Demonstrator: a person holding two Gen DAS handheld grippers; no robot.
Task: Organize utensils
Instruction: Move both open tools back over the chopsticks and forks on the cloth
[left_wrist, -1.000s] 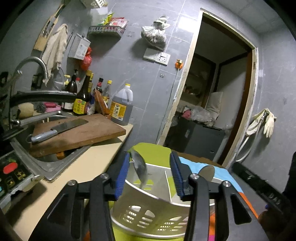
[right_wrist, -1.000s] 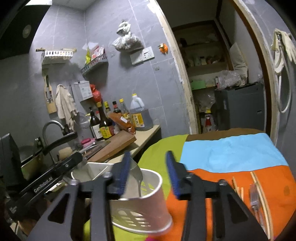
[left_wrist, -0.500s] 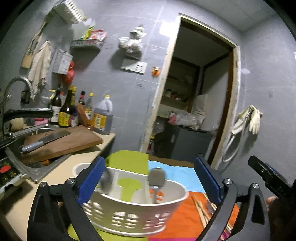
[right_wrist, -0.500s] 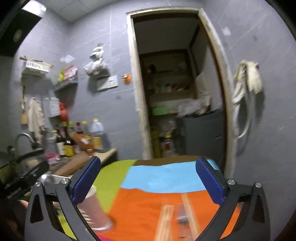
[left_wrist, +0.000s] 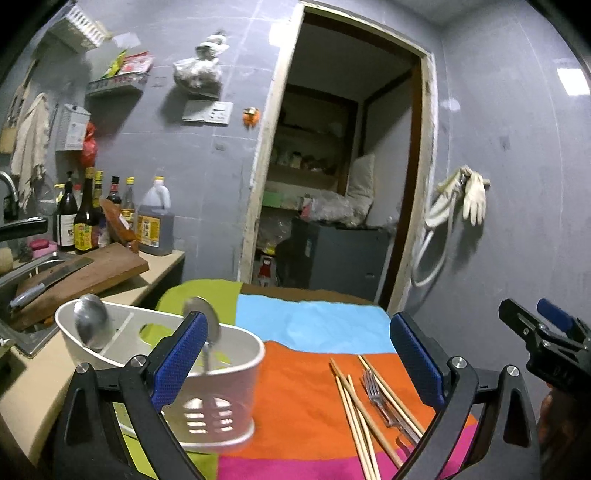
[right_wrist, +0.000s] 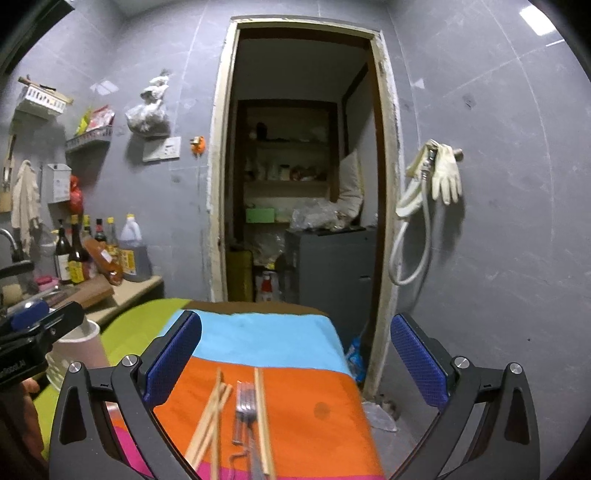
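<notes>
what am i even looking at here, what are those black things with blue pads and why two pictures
Those are hand-held tongs, one in each of a person's hands, each carrying its own camera. One picture looks along the left tongs, the other along the right tongs. Both are open and hold nothing. On the colourful cloth lie wooden chopsticks and forks. At the left stands a white utensil basket with two spoons in it.

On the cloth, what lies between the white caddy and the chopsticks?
Only bare orange cloth separates the white slotted plastic utensil caddy from the wooden chopsticks; the left wrist view shows this.
</notes>
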